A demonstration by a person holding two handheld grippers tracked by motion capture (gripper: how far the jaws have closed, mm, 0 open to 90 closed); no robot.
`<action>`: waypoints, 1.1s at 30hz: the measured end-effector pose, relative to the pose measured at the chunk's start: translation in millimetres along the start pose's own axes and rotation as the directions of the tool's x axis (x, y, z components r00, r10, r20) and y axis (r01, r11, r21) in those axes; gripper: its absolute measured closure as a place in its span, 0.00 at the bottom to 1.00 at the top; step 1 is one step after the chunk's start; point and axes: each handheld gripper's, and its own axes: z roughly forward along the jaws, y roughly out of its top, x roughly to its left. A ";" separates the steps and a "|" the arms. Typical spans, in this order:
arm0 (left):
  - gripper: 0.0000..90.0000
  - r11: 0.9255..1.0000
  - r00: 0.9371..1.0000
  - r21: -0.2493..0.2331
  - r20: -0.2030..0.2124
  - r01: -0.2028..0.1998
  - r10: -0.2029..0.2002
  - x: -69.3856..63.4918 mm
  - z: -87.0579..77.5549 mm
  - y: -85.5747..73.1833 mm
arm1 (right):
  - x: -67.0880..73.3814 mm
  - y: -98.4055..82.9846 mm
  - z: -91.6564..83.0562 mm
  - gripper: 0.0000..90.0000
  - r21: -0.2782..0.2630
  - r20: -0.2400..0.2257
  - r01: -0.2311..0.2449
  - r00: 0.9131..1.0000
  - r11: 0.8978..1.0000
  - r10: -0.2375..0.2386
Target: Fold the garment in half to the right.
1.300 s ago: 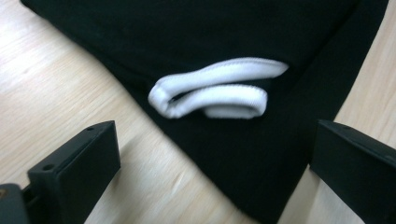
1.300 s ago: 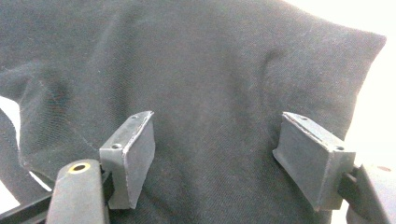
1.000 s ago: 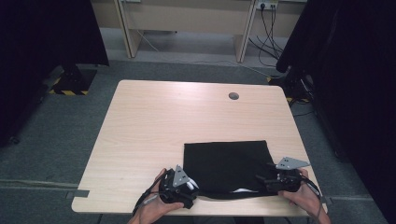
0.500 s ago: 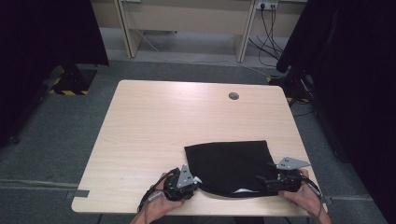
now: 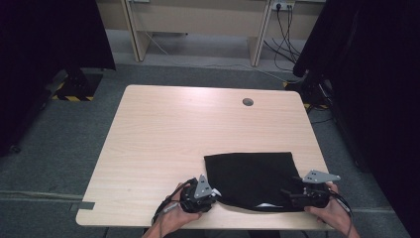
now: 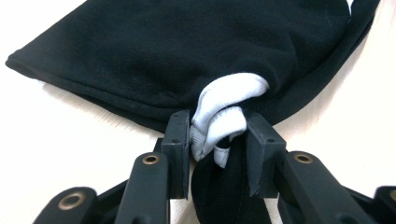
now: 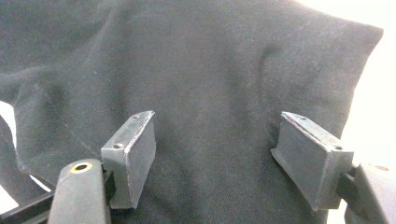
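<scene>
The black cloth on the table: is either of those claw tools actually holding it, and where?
The left gripper pinches the black cloth at its near left corner, on a white fold. The right gripper stands open over it.

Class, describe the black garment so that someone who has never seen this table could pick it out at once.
Start at the pale wooden table and go to its near right corner, by the person's hands. The black garment lies flat there between the two grippers; the left gripper has just closed on its edge. It is the one dark cloth on the wood, with a white fabric band at its near hem.
</scene>
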 end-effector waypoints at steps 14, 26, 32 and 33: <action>0.72 1.000 0.999 -0.005 0.032 0.014 -0.014 -2.5 0.7 -0.6 | 6.1 10.2 -13.4 0.34 -0.046 -0.016 0.008 1.000 0.999 -0.008; 0.72 0.999 0.999 -0.028 0.031 0.018 -0.017 -1.1 1.4 -3.0 | 32.8 70.3 13.5 0.34 -0.123 -0.090 0.095 0.990 0.988 -0.107; 0.72 0.999 0.999 -0.039 0.032 0.014 -0.013 0.6 2.9 -3.4 | 34.3 87.4 29.1 0.35 -0.127 -0.106 0.087 0.989 0.988 -0.101; 0.72 0.999 0.999 -0.040 0.033 0.015 -0.013 0.6 2.9 -3.5 | 35.4 90.6 31.9 0.35 -0.127 -0.110 0.088 0.989 0.988 -0.102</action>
